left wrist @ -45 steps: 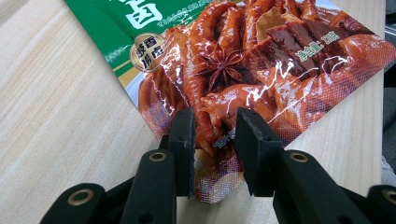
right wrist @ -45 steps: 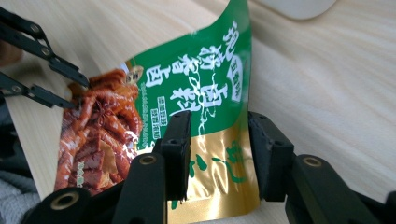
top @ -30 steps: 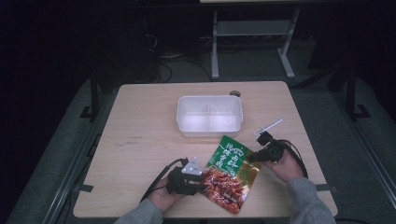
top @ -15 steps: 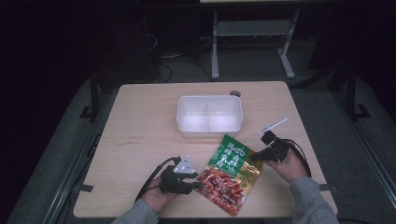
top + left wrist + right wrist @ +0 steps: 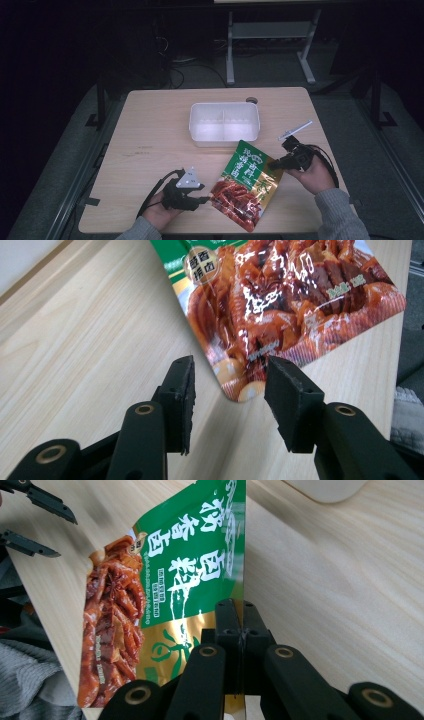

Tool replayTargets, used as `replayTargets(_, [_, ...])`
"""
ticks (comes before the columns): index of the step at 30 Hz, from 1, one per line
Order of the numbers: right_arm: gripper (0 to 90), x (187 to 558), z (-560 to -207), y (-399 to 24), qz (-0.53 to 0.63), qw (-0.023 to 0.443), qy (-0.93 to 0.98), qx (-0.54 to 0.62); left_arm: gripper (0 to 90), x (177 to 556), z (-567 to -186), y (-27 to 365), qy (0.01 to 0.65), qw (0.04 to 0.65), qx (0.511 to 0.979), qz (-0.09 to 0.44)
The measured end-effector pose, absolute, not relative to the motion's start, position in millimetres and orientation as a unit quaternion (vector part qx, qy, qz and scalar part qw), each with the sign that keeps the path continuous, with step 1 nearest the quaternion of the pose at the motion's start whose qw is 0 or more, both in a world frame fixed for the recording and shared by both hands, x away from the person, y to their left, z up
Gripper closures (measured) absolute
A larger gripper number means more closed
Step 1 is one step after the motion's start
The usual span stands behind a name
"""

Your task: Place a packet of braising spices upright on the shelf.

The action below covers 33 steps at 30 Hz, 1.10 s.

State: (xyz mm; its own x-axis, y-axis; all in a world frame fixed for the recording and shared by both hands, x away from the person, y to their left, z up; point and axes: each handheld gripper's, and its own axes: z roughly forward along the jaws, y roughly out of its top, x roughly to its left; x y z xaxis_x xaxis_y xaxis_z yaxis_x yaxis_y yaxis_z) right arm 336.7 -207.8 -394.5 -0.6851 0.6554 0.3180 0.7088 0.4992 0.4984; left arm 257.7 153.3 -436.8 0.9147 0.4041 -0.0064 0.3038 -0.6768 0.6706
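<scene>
The pouch [image 5: 246,182] sits at the near middle of the desk [image 5: 150,135], its long axis running diagonally: green top end toward the tub [image 5: 224,122], red bottom end toward the near edge. The right gripper [image 5: 272,164] pinches the pouch's right side edge, jaws pressed together on the foil; in the right gripper view the pouch [image 5: 165,590] hangs tilted off the wood. The left gripper [image 5: 206,199] lies just left of the red bottom corner, jaws spread and just been opening, the corner [image 5: 240,390] between them, untouched. The tub stands just behind the pouch's top. Bare desk lies open to the left and far left; the near edge is close below the pouch.
</scene>
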Motion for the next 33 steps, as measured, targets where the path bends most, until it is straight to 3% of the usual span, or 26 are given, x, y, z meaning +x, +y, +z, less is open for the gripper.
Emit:
replayTargets(12, [89.4, 331.5, -372.5, -204.5, -0.32, 0.04, -0.867, -0.38, 47.2, 254.3, -437.8, 182.7, 0.221, 0.356, 0.904, 0.082])
replayTargets(19, [89.4, 326.7, -355.0, -200.3, -0.329, 0.04, -0.869, -0.368, 39.8, 256.8, -440.8, 188.2, 0.23, 0.354, 0.902, 0.094])
replayTargets(33, [89.4, 323.5, -332.4, -190.4, -0.335, 0.039, -0.874, -0.35, 33.6, 263.4, -446.0, 200.9, 0.256, 0.361, 0.892, 0.095])
